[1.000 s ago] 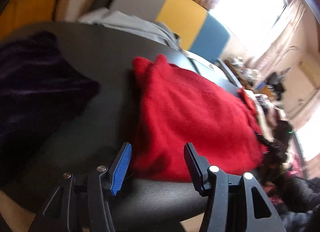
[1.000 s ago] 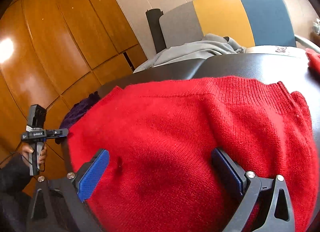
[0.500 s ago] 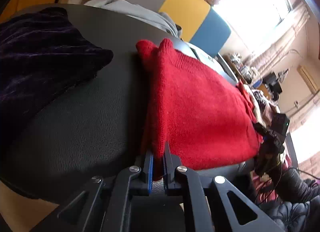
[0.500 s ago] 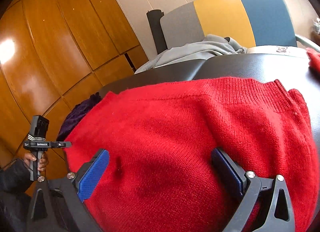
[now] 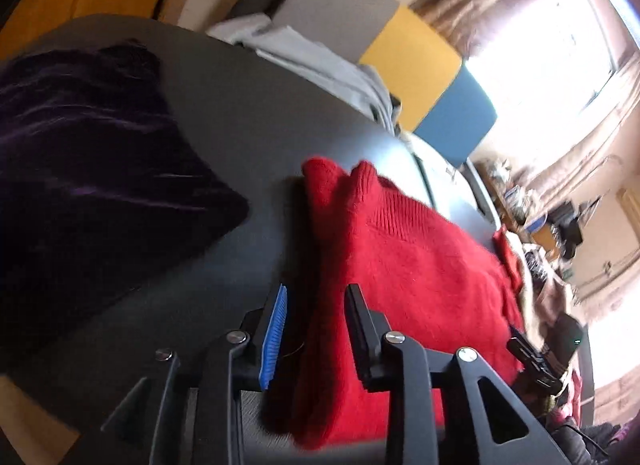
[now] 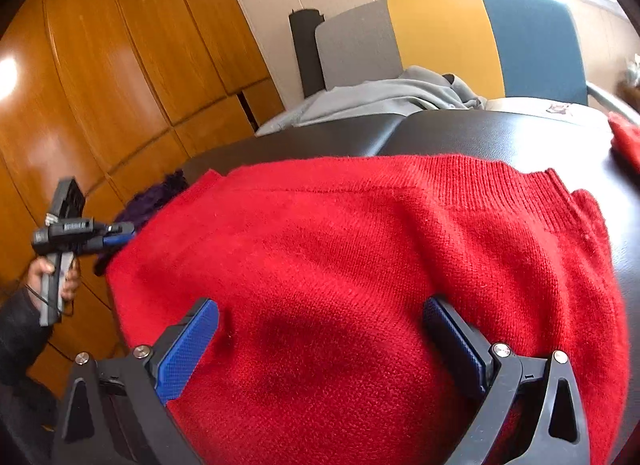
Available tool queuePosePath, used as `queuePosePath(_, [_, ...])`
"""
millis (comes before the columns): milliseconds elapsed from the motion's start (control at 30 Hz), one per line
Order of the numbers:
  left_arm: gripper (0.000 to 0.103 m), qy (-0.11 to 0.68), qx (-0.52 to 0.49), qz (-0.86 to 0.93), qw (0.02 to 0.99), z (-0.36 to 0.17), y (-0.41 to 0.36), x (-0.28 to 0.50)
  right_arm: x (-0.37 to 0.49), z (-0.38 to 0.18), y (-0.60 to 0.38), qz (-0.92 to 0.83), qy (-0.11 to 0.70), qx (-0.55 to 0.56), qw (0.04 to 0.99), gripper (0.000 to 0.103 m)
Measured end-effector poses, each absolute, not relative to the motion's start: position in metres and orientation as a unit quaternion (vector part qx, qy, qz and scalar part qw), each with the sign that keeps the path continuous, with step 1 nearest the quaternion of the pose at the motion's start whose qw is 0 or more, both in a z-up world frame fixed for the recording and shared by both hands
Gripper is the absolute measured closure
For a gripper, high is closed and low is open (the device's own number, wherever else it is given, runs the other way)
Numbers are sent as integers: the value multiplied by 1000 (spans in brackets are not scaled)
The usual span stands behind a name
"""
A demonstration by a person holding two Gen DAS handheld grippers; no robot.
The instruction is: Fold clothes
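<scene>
Reopening after pinching shut, left gripper (image 5: 316, 333) straddles the sweater (image 5: 404, 277) edge unpressed, while right gripper (image 6: 320, 349) hangs wide open over it.

Black leather-like table (image 5: 256, 113): folded red sweater (image 5: 408, 265), dark purple garment (image 5: 80, 169) well apart.

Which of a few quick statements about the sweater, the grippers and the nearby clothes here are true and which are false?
1. The red sweater lies folded on a black padded surface. True.
2. The right gripper is clamped shut. False: its jaws stand wide over the sweater.
3. A dark purple garment lies beside the sweater. True.
4. The left gripper pinches the sweater. False: its jaws are opening, with the sweater's edge between them.
5. The grey garment lies on the sweater. False: it lies beyond the surface's far edge.
</scene>
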State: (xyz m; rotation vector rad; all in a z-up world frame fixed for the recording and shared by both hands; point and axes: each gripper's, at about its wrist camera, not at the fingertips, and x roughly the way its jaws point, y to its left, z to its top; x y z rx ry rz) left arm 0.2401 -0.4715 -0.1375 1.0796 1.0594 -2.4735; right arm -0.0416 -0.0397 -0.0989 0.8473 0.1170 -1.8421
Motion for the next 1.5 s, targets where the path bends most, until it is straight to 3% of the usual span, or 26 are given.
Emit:
queuePosePath(33, [73,360,388,-841,114,-143,-467,227,-39,-98,-42,-775,58,354,521,0])
queuePosePath(67, [83,347,402,-839,116,-148,-461,223,-37,-98,-43,-777,66,352,518,0])
queuePosePath(133, [91,319,408,-845,136,-152,-448,227,-33,-98,-46,-781,83,349,511,0])
queuePosePath(233, [94,314,405,-845,154,-152,-440,245,-30,-96,-48,-779,103,352,508,0])
queuePosePath(333, [93,305,390,-854,160,-141,-439,254,-36,-90,-48,-763,99,377,515,0])
queuePosePath(500, [76,333,342,-865,154,-114,-462,244,-64,-69,-28,-771,45,409,486,0])
queuePosePath(700, [74,271,387,-868,151,-120,-467,179,-113,-58,14,-816,-11,429,386,0])
queuePosePath(867, [74,234,412,-868,150,-126,-459,150,-148,-57,14,-822,5,433,369,2])
queuePosePath(900, [74,229,415,-867,151,-128,-456,147,-152,-59,9,-820,14,434,372,8])
queuePosePath(967, [81,214,420,-868,156,-129,-451,143,-160,-70,-2,-817,40,451,356,34])
queuePosePath(1000, [89,204,422,-869,160,-129,-448,142,-165,-79,-8,-813,58,471,337,57])
queuePosePath(1033, [97,197,422,-870,162,-128,-445,141,-166,-86,-12,-812,78,482,319,63])
queuePosePath(1067, [97,200,416,-873,161,-125,-444,144,-166,-85,-11,-815,81,477,318,64])
queuePosePath(1100, [98,207,401,-878,159,-119,-444,148,-166,-83,-10,-819,83,470,320,72])
queuePosePath(1133, [98,214,385,-884,156,-112,-443,153,-164,-77,-7,-823,84,464,317,92])
queuePosePath(1267, [97,218,380,-882,174,-111,-453,157,-156,-60,12,-846,95,440,288,94])
queuePosePath(1333, [97,218,419,-861,192,-135,-461,147,-162,-80,18,-840,114,463,257,94])
queuePosePath(1400, [93,223,428,-854,195,-146,-465,140,-166,-89,29,-841,82,470,255,93])
queuePosePath(1500, [87,228,413,-857,207,-138,-463,143,-168,-88,38,-845,53,468,253,77])
